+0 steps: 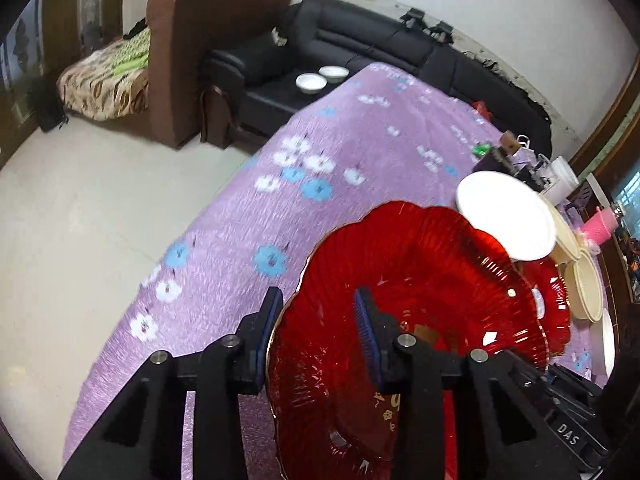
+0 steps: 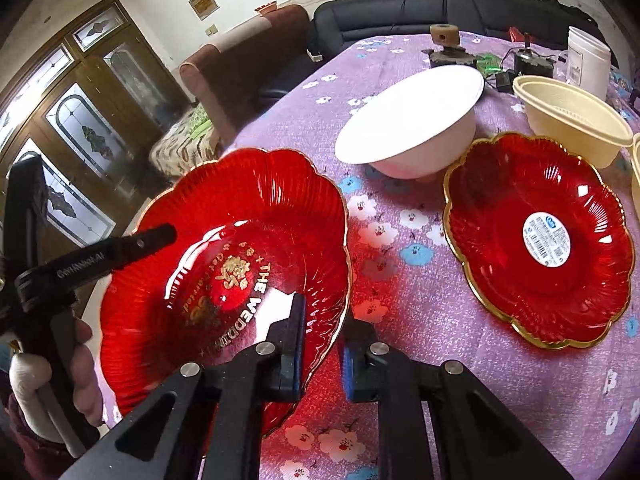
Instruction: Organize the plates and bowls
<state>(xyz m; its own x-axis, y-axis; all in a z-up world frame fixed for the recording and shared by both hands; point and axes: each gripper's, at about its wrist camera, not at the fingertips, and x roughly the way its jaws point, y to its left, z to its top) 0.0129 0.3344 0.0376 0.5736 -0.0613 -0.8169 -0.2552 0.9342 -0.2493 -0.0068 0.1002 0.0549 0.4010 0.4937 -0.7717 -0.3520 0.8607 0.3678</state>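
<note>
The table (image 2: 420,320), covered by a purple floral cloth (image 1: 320,152), carries all task items. Behind it stand a black sofa (image 1: 360,40) and a brown armchair (image 1: 200,40); two small white bowls (image 1: 320,76) sit on the sofa seat, well apart from the table. The near red plate (image 2: 240,220), scalloped and gold-rimmed with gold lettering at its centre, is at the table's near-left edge and is tilted, its left side raised. Both grippers grasp this plate at opposite rims. The left gripper (image 1: 320,320) has one finger outside the rim and one inside the dish; its jaws are clamped on the rim, as the left wrist view shows. The right gripper (image 2: 324,340) straddles the plate's right rim, one finger over the inner face and one outside, jaws nearly closed onto the edge. A second red plate (image 2: 540,240) with a white round label lies flat on the cloth to the right, apart from the first. A large white bowl (image 2: 416,120), tilted, rests between and behind the two plates. Cream bowls (image 2: 576,116) stand just behind the second plate. A hand (image 2: 80,380) holds the left gripper's handle
</note>
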